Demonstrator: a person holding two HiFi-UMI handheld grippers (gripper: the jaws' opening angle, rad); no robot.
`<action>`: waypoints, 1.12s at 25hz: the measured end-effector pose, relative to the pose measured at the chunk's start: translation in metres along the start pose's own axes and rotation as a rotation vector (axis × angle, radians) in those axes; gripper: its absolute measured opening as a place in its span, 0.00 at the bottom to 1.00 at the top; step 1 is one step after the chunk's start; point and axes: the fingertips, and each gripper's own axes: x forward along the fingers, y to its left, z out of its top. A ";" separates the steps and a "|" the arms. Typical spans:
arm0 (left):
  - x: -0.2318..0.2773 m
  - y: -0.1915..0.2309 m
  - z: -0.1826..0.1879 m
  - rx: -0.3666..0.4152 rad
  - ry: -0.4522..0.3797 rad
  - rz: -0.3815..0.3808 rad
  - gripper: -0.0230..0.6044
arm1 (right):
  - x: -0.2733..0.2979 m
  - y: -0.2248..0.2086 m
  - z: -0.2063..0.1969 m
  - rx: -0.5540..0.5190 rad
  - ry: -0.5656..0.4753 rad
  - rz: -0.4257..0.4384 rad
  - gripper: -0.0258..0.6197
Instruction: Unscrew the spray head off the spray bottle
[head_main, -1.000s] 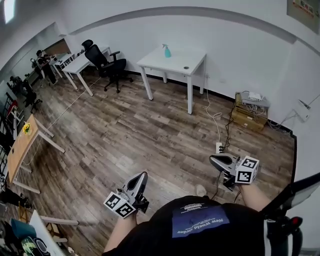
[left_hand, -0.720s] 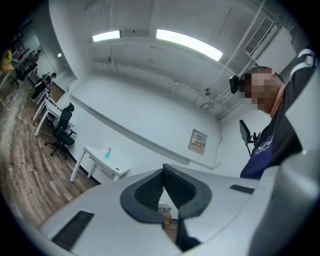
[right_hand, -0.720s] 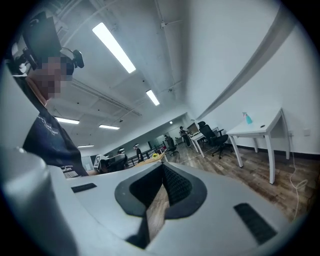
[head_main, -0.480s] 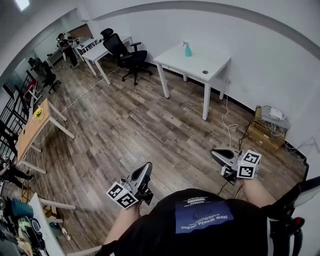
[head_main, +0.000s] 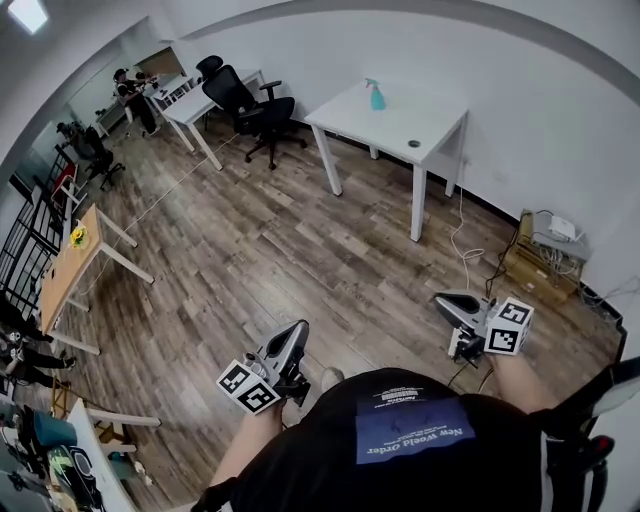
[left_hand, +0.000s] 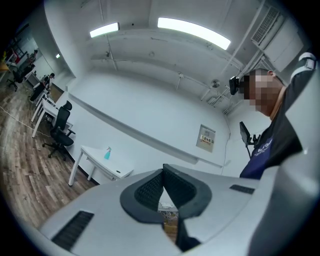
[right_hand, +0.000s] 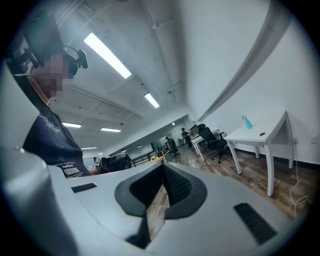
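Far left at 9 o'clock, a wooden desk (head_main: 62, 268) with something yellow on it; not part of the job. Up at 11 o'clock there are black office chairs (head_main: 252, 101) and more desks, with people in the far corner. Left gripper (head_main: 297, 330) sits low at 7 o'clock, just in front of the person's body. Its own view shows the two dark pads pressed together at the tips with nothing between them, so it's closed and empty. The spray bottle (head_main: 376, 96), teal with a pale spray head, stands upright at about 12 to 1 o'clock on the far side of a white table (head_main: 440, 118) against the back wall, well apart from both grippers. The spray head looks seated on the bottle, though it's too small to see the thread. A small dark round thing (head_main: 413, 143) lies on the same tabletop nearer the front edge; can't tell what it is. Right gripper (head_main: 443, 300) is at 4 o'clock, held about level, jaws together too and nothing in them. Cardboard box (head_main: 543, 264) and cables on the floor at 3 o'clock by the wall. Progress, as a judgement: nothing done. Bottle untouched, head on. The whole job is left: get to the table, hold the bottle, twist the head off.
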 end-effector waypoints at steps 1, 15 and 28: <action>0.005 0.007 0.000 -0.002 0.003 -0.011 0.04 | 0.003 -0.005 0.000 -0.001 0.001 -0.009 0.04; 0.046 0.180 0.086 0.001 0.004 -0.211 0.04 | 0.152 -0.049 0.050 -0.084 -0.040 -0.175 0.04; 0.023 0.327 0.148 0.011 -0.017 -0.146 0.04 | 0.312 -0.087 0.072 -0.098 -0.003 -0.128 0.04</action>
